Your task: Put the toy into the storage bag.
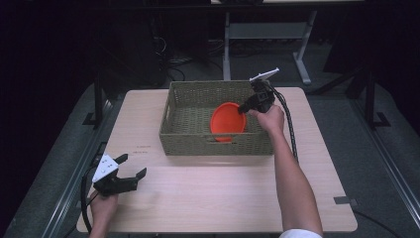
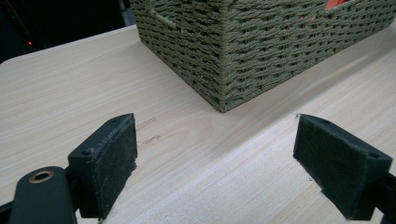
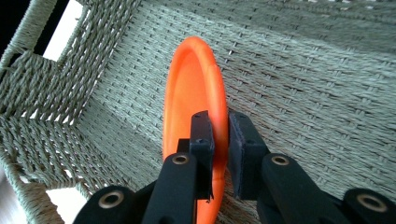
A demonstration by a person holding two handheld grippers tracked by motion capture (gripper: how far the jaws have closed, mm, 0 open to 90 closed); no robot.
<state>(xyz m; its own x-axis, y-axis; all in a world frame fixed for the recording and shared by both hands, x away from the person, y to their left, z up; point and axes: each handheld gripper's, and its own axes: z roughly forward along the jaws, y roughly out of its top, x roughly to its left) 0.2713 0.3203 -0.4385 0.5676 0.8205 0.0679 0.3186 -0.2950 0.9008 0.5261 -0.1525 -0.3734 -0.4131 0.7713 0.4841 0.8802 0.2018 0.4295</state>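
From the high view we see a pale wooden table (image 1: pixel 218 198) with a green woven basket (image 1: pixel 188 139) on its far half. Our right gripper (image 1: pixel 243 108) reaches over the basket's right wall, jaws pressed together on the rim of an orange plate (image 1: pixel 226 121). The plate is inside the basket, right of centre, tilted up on edge, its lower part hidden behind the near wall. A black cable (image 1: pixel 289 129) trails from that gripper back along the forearm. Our left gripper (image 1: pixel 134 167) sits at the near left corner of the table, well apart from the basket, its jaws spread with nothing between them.

In the left gripper view the two black pads (image 2: pixel 109 163) stand wide apart over bare table (image 2: pixel 205 177). Beyond them rises a corner of the basket (image 2: pixel 243 56), and a sliver of orange shows over its rim at the top right.

In the right gripper view we look down into the basket (image 3: pixel 303 84). The right gripper (image 3: pixel 220 140) pinches the plate (image 3: pixel 189 93) by its rim, one pad on each face (the gap is as thin as the rim). The plate stands nearly edge-on over the woven floor; whether its lower edge touches that floor we cannot tell.
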